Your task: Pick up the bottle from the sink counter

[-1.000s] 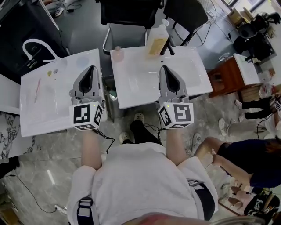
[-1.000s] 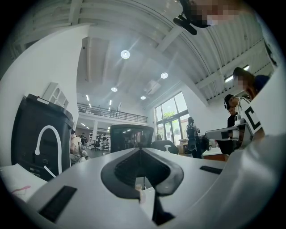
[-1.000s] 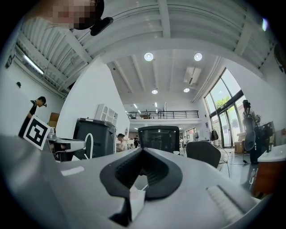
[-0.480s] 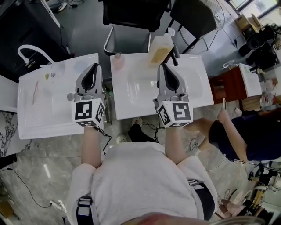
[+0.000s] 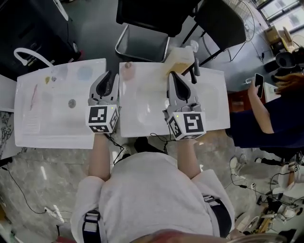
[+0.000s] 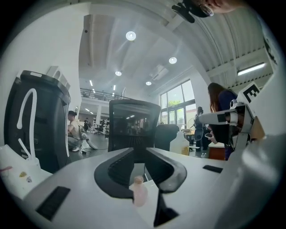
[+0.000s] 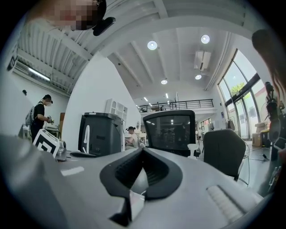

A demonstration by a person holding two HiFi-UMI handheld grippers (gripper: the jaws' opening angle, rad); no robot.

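A small pink bottle (image 5: pixel 127 67) stands at the back left corner of the right-hand sink counter (image 5: pixel 142 124). In the left gripper view the pink bottle (image 6: pixel 139 193) stands low between my jaws and ahead of them, untouched. My left gripper (image 5: pixel 112 76) (image 6: pixel 139 154) points level at it; its jaws have just been opening and stand a little apart. A big yellowish pump bottle (image 5: pixel 179 60) (image 6: pixel 180 144) stands at the counter's back edge. Just in front of that one, over the basin, my right gripper (image 5: pixel 172 77) (image 7: pixel 142 150) has its tips together and nothing held.
A second white sink (image 5: pixel 52 137) with a curved faucet (image 5: pixel 24 52) lies to the left. Black chairs (image 5: pixel 156 14) stand behind the counter. A person with a phone (image 5: pixel 259 85) stands at the right. Cables trail on the floor.
Both grippers have moved forward over the sink towards the back of the counter. The left one has also shifted right, nearer the pink bottle, and its jaws have parted.
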